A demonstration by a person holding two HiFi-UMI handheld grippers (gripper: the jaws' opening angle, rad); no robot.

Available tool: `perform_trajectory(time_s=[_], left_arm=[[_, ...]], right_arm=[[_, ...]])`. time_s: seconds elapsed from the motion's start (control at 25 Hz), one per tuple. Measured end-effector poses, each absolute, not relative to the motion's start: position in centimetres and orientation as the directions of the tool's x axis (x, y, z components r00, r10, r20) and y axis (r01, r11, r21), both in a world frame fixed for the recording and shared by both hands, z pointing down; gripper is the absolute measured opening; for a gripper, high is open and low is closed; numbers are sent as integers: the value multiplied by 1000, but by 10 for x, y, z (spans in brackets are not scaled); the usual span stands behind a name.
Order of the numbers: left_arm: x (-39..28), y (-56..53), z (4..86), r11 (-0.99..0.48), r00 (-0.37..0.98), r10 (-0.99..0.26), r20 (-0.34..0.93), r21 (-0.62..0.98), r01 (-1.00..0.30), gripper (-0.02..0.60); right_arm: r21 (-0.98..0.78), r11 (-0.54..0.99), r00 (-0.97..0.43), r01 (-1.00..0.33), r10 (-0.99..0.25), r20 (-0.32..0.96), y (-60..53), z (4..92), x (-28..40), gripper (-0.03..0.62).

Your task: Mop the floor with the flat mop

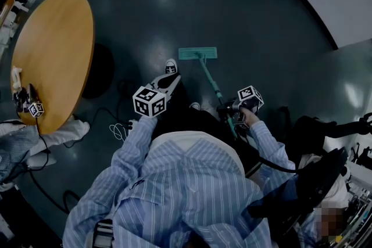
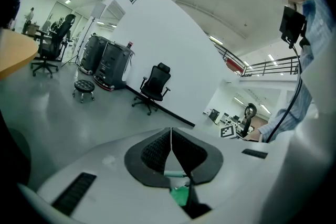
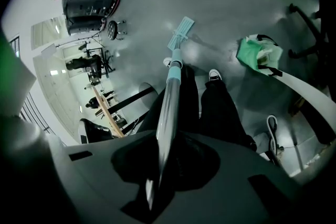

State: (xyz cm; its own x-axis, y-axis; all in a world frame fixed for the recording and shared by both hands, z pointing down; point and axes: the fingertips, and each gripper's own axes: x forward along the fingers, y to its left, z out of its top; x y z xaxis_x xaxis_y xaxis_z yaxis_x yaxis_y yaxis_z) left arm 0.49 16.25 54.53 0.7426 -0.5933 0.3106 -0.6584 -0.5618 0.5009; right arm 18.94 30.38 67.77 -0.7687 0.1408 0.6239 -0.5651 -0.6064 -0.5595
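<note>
While the right gripper [image 3: 164,152] clamps its jaws on the metal handle [image 3: 170,97] of the flat mop [image 1: 204,69], the teal mop head [image 1: 197,53] lies flat on the dark floor [image 1: 244,26], just ahead of the person's shoe [image 1: 170,67]. The left gripper [image 2: 171,140] is held apart from the handle, its jaws pressed together on nothing, with a round wooden table [image 1: 52,49] off to the left.

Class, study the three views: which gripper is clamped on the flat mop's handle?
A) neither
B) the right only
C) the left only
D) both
B: the right gripper view shows the right gripper closed around the mop handle, while the left gripper has its jaws together with nothing between them.
</note>
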Motion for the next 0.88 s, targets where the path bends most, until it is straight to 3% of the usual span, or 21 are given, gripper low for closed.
perform_trajectory(time_s=[0.36, 0.88], left_arm=[[7, 186, 542, -554, 736, -607, 300, 504, -662, 9], [35, 194, 547, -645, 795, -497, 348, 465, -606, 9]], right_arm=[[-530, -570, -738, -628, 221, 637, 364, 662, 209, 77], [-539, -610, -768, -581, 191, 611, 378, 661, 211, 78]])
